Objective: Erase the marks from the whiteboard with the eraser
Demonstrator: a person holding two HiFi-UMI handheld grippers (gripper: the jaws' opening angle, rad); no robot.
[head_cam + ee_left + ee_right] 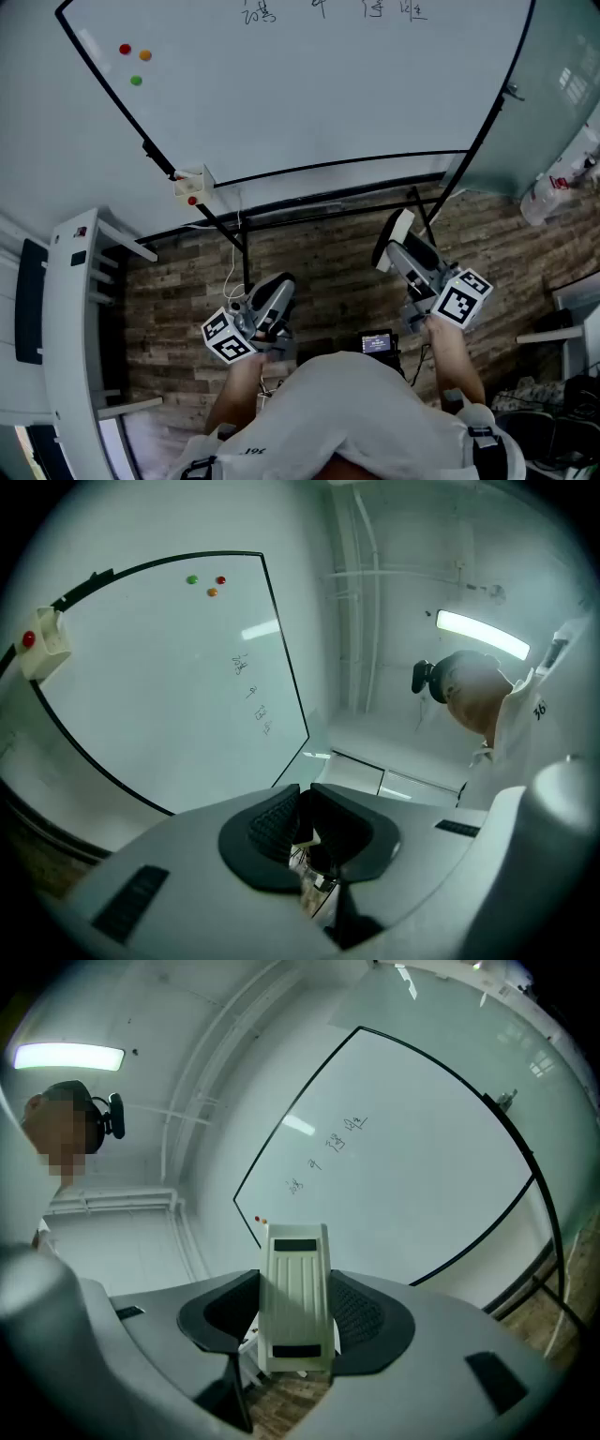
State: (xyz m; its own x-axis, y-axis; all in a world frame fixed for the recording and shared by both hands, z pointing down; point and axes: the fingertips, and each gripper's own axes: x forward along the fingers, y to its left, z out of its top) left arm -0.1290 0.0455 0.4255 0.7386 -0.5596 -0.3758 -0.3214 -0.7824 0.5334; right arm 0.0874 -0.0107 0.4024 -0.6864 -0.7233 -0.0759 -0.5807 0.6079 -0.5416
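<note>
My right claw [298, 1305] pinches the eraser [298, 1265] across its ribbed middle; it seems light, stiff, slick plastic. My left claw [304, 819] is pressed together, empty.

One eraser [297, 1297], perhaps four marks [373, 9]

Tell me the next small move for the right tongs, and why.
Probably lift the right tongs up and forward toward the marks near the top of the whiteboard. The tongs are shut on the eraser, which hangs low and well clear of the board, and the writing is not yet wiped.
</note>
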